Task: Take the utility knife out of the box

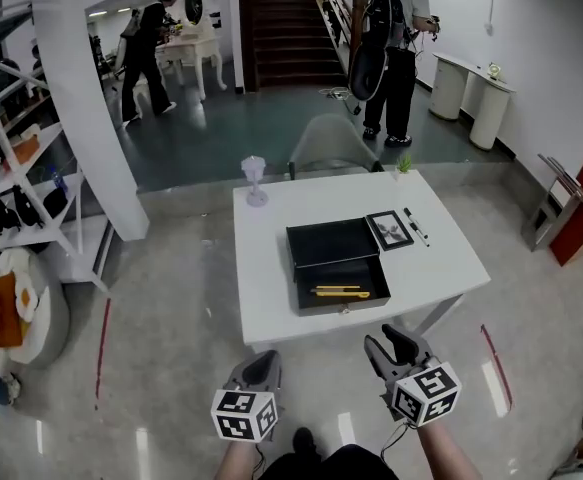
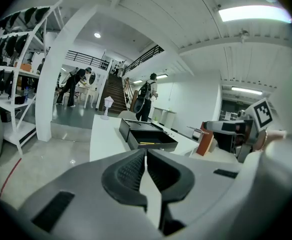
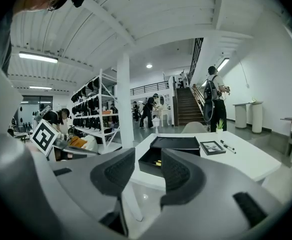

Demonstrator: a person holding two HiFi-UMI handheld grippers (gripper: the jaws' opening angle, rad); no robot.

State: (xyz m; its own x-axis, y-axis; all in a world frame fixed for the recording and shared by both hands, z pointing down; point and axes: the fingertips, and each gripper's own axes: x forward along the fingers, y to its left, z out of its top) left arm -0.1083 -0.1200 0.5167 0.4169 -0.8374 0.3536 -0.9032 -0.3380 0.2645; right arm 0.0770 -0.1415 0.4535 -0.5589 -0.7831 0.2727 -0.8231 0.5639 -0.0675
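The right gripper's jaws stand wide apart, empty; the left gripper's jaws are pressed together on nothing. Both hang short of the white tabletop. There the open black box holds the yellow utility knife. The right gripper should clear the front wall, then straddle the knife's handle crosswise.

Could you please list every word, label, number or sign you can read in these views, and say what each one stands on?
No text can be read in any view.
Left cube and right cube: black-and-white square patterns only, no letters.
Frame: holds a picture; any print is too small to read.
Box and knife: no label can be made out.
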